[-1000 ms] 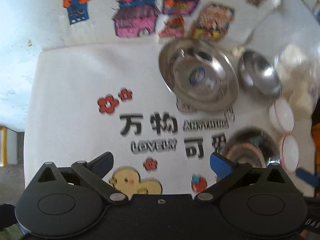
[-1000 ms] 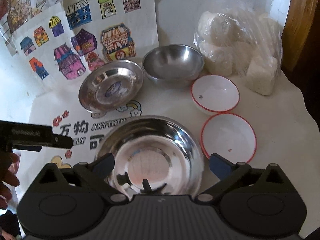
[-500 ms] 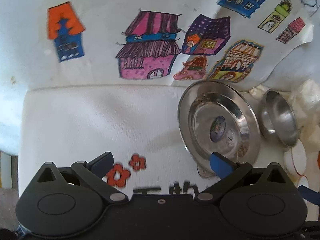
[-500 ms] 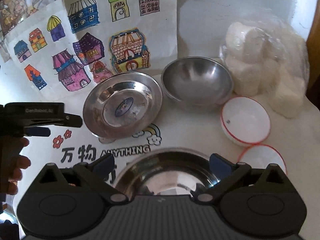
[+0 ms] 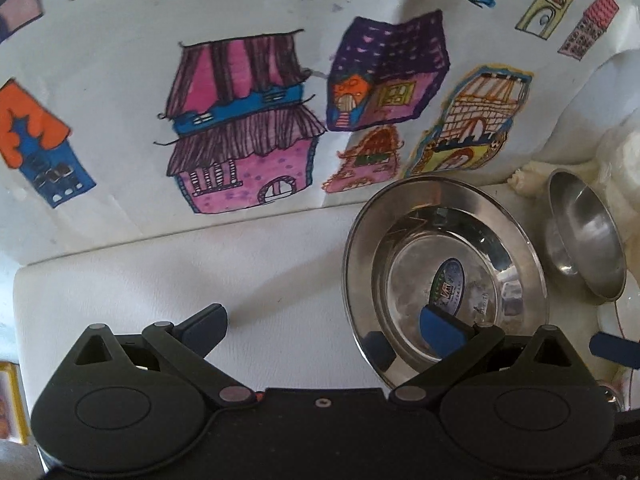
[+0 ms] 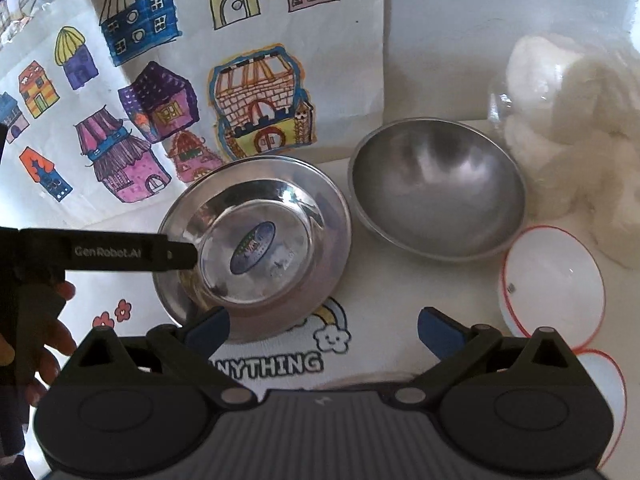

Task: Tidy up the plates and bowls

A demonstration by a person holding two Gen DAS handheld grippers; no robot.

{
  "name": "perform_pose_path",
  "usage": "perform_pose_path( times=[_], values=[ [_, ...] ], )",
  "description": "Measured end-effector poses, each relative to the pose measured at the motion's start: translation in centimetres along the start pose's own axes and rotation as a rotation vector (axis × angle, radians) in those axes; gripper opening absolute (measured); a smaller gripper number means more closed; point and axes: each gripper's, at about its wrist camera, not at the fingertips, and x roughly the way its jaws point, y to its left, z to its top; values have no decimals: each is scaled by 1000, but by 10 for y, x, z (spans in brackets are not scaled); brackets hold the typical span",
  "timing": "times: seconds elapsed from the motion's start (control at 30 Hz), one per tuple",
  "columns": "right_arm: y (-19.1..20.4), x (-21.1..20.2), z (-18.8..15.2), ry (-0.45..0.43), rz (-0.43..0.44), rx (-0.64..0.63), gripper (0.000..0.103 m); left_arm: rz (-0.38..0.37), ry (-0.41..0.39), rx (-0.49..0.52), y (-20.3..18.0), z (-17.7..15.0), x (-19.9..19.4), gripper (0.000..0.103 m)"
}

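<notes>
A shallow steel plate (image 5: 444,276) (image 6: 256,248) with an oval sticker lies on the white printed cloth (image 5: 200,272). My left gripper (image 5: 322,328) is open and straddles the plate's near-left rim, with one finger over the plate's inside and the other over the cloth. From the right wrist view, the left gripper (image 6: 176,256) comes in from the left at that rim. My right gripper (image 6: 323,330) is open and empty, just in front of the plate. A deep steel bowl (image 6: 438,196) (image 5: 584,240) stands to the plate's right. Two white red-rimmed bowls (image 6: 552,280) (image 6: 600,384) lie further right.
A paper sheet with coloured house drawings (image 5: 248,140) (image 6: 160,80) stands right behind the plate. A clear bag of white lumps (image 6: 572,120) sits at the back right. A hand (image 6: 44,340) holds the left gripper. Bare cloth lies left of the plate.
Both grippers moved forward toward the back of the table. The left one reached the sticker plate and now straddles its rim. The right one passed over the large steel bowl, now out of view.
</notes>
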Motion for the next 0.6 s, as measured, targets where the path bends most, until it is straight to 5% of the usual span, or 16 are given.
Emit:
perform_pose_path(
  times=[0.3,0.5,0.6],
  values=[
    [5,12,5,15,5,-3,79,-10,1,26,-5,-3,5,90],
    [4,17,6,28,9,21,55,-29,-4,10,-3,-6,2,64],
    [2,19,7,29,21,38,47,-40,-4,-4,-4,-4,0,43]
  ],
)
